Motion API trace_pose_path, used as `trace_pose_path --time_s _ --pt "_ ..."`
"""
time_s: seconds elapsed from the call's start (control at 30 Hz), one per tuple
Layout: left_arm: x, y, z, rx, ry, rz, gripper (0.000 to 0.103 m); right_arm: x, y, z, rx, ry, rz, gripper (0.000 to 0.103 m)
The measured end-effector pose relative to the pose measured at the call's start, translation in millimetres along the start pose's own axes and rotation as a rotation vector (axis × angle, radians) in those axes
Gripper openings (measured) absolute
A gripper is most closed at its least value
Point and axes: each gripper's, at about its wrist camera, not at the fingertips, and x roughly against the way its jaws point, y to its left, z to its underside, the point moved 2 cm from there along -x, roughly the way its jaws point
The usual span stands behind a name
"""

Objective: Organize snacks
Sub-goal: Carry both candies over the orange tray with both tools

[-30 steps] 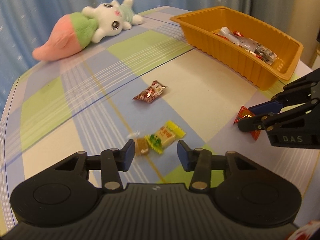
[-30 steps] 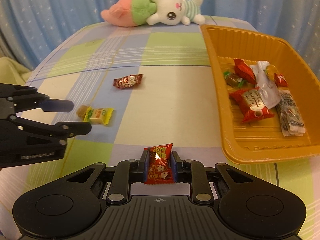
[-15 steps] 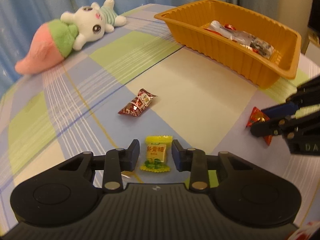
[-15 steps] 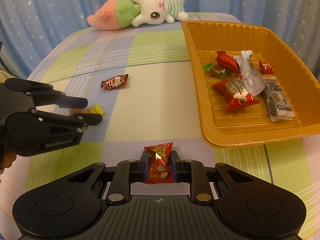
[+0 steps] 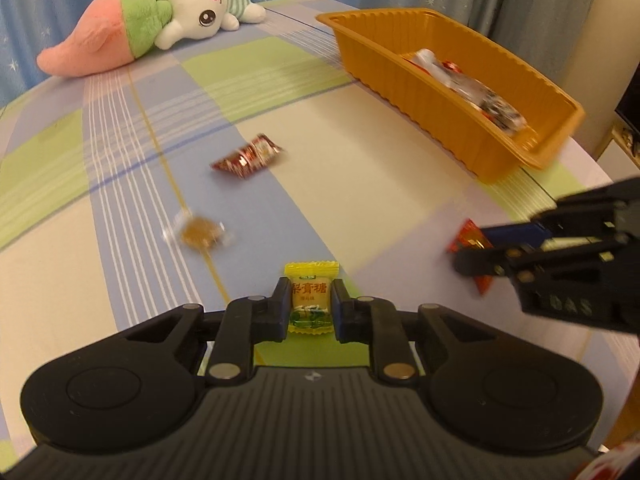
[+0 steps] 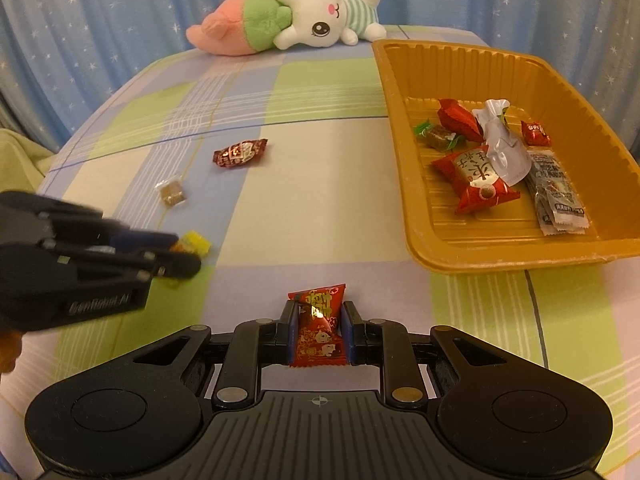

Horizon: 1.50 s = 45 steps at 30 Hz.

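A checked tablecloth (image 6: 320,208) is spread under both tongs, and a plush rabbit (image 6: 288,20) is laid at its far edge, well beyond them. An orange tray (image 6: 404,152) is seen ahead and to the right of the right gripper (image 6: 319,330), already holding several wrapped snacks; from the left gripper (image 5: 311,306) it lies far ahead to the right.

The right gripper is closed on a red snack packet (image 6: 318,328), pinched across its width between the pads. The left gripper is likewise clamped on a yellow candy (image 5: 311,300), held by its sides with the printed face up. The left tongs are seen blurred in the right wrist view, so motion is judged to be under way.

Two pieces are left loose on the cloth: a dark red wrapped candy (image 5: 248,157) ahead of the left gripper, and a small brown candy in clear wrap (image 5: 200,233) nearer, ahead and to the left.

The step in hand is judged to be the carry to the tray. It would be done well if each piece is lifted above the tray's ribbed wall before being brought over it, if the two tongs are kept apart so their paths do not cross, and if the pads are parted only once the piece is over a bare part of the tray floor, low enough that the light wrapper does not bounce out.
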Motion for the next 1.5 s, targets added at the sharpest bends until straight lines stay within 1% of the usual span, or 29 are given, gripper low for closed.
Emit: trace_pose_path --time_s 0.17,0.47,0.57,0.7,0.9,1.17,1.3,1.5 --pt "10.8 -7.9 14.4 0.036 0.008 -0.008 0.020 4.2 1.0 6.9 0.014 -0.006 -0.002 0.023" --pt "9.9 -14.4 12.5 0.066 0.026 -0.052 0.019 6.4 4.0 11.2 0.078 -0.006 -0.003 0.023" --pt "12.1 -14.4 14.2 0.112 0.032 -0.036 0.018 9.5 0.8 14.0 0.068 0.006 -0.032 0.023" --pt "19.7 -18.5 17.0 0.150 0.030 -0.033 0.018 19.0 -2.8 18.0 0.064 0.005 -0.070 0.022" --pt "40.9 -35.1 12.1 0.166 -0.010 -0.037 0.018 41.5 -12.5 17.6 0.051 -0.025 -0.114 0.022" --pt "69.8 -70.1 -12.5 0.163 -0.098 -0.016 0.018 78.3 -39.4 14.1 0.011 -0.074 -0.150 0.022" --pt "74.8 -90.7 -28.2 0.151 -0.136 -0.003 0.018 95.2 -60.9 8.9 -0.020 -0.104 -0.156 0.022" --pt "70.0 -119.3 -55.2 0.133 -0.178 0.013 0.018 115.5 -99.4 -4.0 -0.059 -0.154 -0.140 0.022"
